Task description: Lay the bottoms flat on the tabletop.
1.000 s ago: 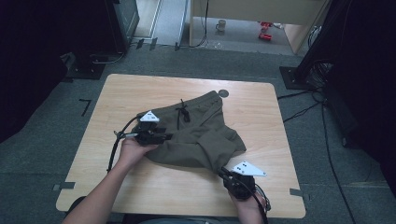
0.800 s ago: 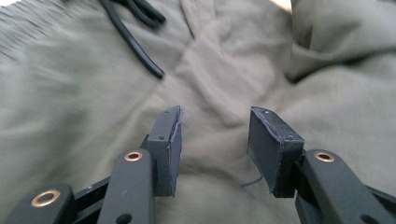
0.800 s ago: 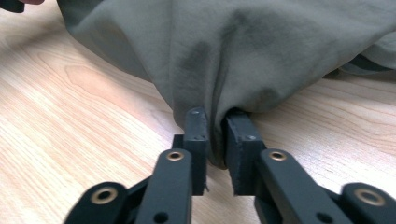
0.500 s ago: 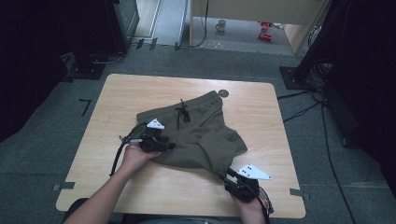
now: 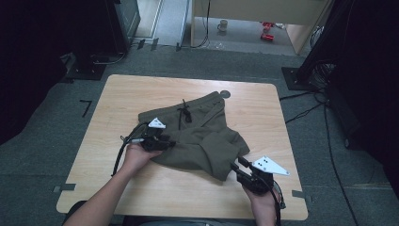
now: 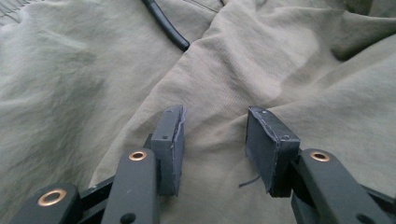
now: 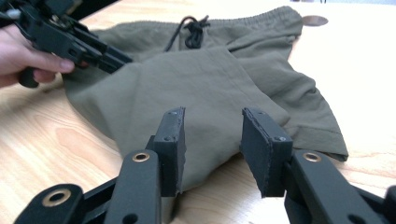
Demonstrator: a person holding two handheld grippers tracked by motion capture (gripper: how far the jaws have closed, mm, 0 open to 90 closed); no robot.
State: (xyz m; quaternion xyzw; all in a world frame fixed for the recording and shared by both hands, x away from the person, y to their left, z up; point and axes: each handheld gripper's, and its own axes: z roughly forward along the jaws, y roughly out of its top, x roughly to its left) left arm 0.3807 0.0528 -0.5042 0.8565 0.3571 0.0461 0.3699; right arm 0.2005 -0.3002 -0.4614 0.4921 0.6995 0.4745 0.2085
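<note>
Olive shorts half-folded on the worktop
Left gripper fingers apart over the cloth; right gripper fingers have just opened, clear of the hem.

Lab: camera stands, floor cables

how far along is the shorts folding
Partly done: the olive shorts lie on the table with one leg folded across the other. In hand: the left gripper rests on the cloth, jaws apart, pinching nothing. The right gripper, whose jaws have just been opening, sits just off the hem with nothing between them. Left: a further fold toward the waistband and smoothing, probably.
</note>
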